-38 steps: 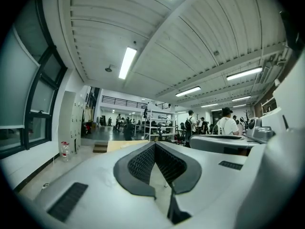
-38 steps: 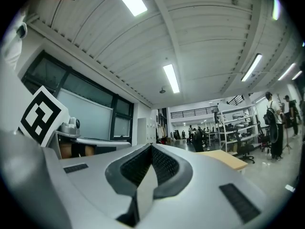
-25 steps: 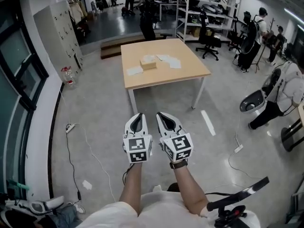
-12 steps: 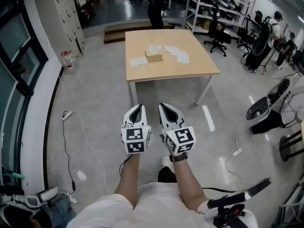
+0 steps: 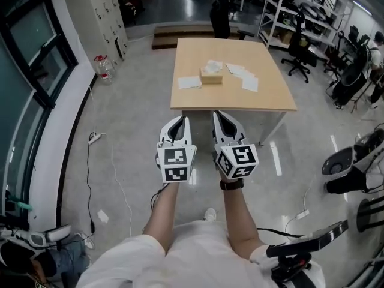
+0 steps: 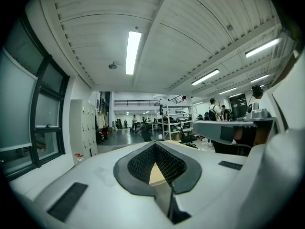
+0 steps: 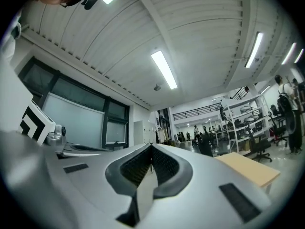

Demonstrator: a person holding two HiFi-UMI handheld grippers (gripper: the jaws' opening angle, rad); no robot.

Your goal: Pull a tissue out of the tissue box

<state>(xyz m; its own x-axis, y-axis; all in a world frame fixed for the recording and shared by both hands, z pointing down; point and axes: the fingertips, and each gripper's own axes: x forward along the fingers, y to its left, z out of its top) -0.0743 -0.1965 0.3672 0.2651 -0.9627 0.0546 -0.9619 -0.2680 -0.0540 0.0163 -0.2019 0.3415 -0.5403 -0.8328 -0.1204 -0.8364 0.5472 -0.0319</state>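
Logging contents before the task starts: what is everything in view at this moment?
table: one, light wood, ahead in the room
tissue box: one, tan, mid-table, white tissue on top
loose tissues: several, white, on the table either side of the box
bottle: one, clear with red, on the floor by the left wall
power strip: one, white, on the floor at left
left tool: one, white, shut, empty
right tool: one, white, shut, empty
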